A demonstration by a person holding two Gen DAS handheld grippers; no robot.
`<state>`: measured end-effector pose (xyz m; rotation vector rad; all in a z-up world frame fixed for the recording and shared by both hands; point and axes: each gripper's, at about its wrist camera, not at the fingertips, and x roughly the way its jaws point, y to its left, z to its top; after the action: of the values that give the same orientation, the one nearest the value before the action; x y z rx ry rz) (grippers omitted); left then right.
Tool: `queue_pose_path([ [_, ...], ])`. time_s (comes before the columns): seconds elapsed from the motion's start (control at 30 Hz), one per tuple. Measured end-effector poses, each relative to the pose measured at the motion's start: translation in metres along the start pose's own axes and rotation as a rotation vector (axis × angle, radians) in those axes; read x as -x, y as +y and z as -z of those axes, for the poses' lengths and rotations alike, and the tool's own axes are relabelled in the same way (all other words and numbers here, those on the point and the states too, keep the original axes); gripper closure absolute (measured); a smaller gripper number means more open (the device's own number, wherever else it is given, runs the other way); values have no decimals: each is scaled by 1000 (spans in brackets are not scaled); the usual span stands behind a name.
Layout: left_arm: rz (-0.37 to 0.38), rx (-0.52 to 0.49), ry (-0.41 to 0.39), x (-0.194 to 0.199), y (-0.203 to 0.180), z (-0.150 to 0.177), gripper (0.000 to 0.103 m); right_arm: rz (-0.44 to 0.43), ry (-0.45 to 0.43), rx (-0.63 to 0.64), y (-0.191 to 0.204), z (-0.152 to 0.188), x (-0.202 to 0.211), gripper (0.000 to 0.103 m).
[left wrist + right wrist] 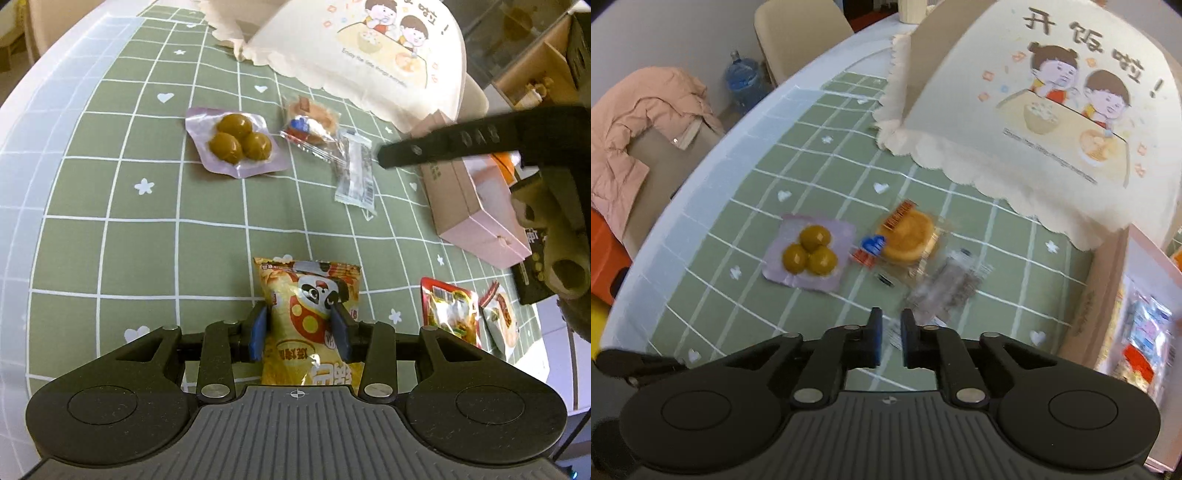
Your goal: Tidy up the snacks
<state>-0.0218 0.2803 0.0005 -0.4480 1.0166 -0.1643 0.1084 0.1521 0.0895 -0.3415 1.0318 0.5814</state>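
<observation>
My left gripper (300, 326) is shut on a yellow panda snack bag (308, 317) and holds it over the green checked tablecloth (147, 229). My right gripper (891, 338) hangs above the cloth with a narrow gap between its jaws and nothing in it. Ahead of it lie a purple pack of three green balls (809, 254), a clear-wrapped round cake (908, 236) and a blurred clear packet (945, 284). The same pack of balls (236, 142), cake (314, 123) and clear packet (356, 173) show in the left wrist view. A pink box (476, 206) stands at the right.
A cream cartoon food cover (1052, 110) stands at the back of the table. Two red snack packets (448, 310) lie near the right edge beside a dark box (532, 273). The pink box (1145, 295) holds several packets. A chair with a pink jacket (639, 122) is at the left.
</observation>
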Motion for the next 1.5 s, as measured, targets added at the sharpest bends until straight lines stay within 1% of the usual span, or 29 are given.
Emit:
queue_pose_path([
  [0.03,2,-1,-2,0,1,1,60,-17,-4,7,5,-4,-4,80],
  [0.1,10,-6,-6,1,1,2,60,-40,-9,30,20,-14,-16,50],
  [0.13,14,-8,-7,1,2,2,60,-41,-15,46,29,-20,-25,46],
  [0.23,26,-10,-7,2,4,4,60,-25,-11,93,54,-37,-56,45],
  [0.3,34,-9,-10,3,5,4,60,-11,21,111,65,-45,-80,44],
  [0.37,42,-4,-12,3,7,5,60,-18,62,109,71,-48,-95,44],
  [0.43,50,-2,-13,4,9,6,60,-6,64,145,78,-47,-91,53],
  [0.5,55,-2,-15,4,10,6,60,-21,66,163,81,-42,-78,55],
  [0.57,50,-12,-12,5,10,6,60,-21,45,173,77,-32,-58,56],
  [0.6,46,-23,-12,5,9,6,60,-21,34,169,74,-26,-46,58],
  [0.63,40,-37,-15,6,8,7,60,-29,26,153,68,-19,-34,68],
  [0.67,35,-50,-20,6,6,8,60,-40,31,130,62,-13,-23,102],
  [0.7,29,-63,-24,6,4,10,60,-38,34,101,55,-7,-13,101],
  [0.8,18,-101,-22,4,-5,13,60,6,-10,42,31,23,23,101],
  [0.9,1,-139,-14,0,-14,13,59,26,-10,-5,9,55,41,101],
  [0.97,-5,-156,2,-3,-21,13,59,48,-13,-22,-3,75,45,101],
  [1.0,-11,-167,10,-4,-23,13,58,55,-12,-39,-8,83,46,97],
  [1.03,-22,-177,12,-4,-25,12,55,59,-7,-61,-12,89,45,94],
  [1.07,-38,-188,9,-3,-26,12,52,62,-5,-92,-16,95,43,82],
  [1.1,-56,-196,5,-3,-27,12,51,61,-8,-117,-17,98,40,62],
  [1.13,-76,-198,-1,-2,-25,13,50,58,-18,-135,-17,100,39,52],
  [1.17,-89,-192,-6,0,-22,12,50,59,-36,-145,-16,102,36,37],
  [1.2,-94,-183,-7,4,-19,13,50,63,-51,-149,-13,103,34,35],
  [1.23,-93,-170,-8,6,-14,13,50,58,-64,-151,-10,102,30,35],
  [1.37,-75,-147,1,10,-8,15,51,3,-79,-201,-1,89,5,34],
  [1.47,-69,-153,1,11,-8,19,52,28,-70,-247,7,73,-18,34],
  [1.5,-65,-151,0,12,-7,19,52,40,-52,-262,10,70,-28,32],
])
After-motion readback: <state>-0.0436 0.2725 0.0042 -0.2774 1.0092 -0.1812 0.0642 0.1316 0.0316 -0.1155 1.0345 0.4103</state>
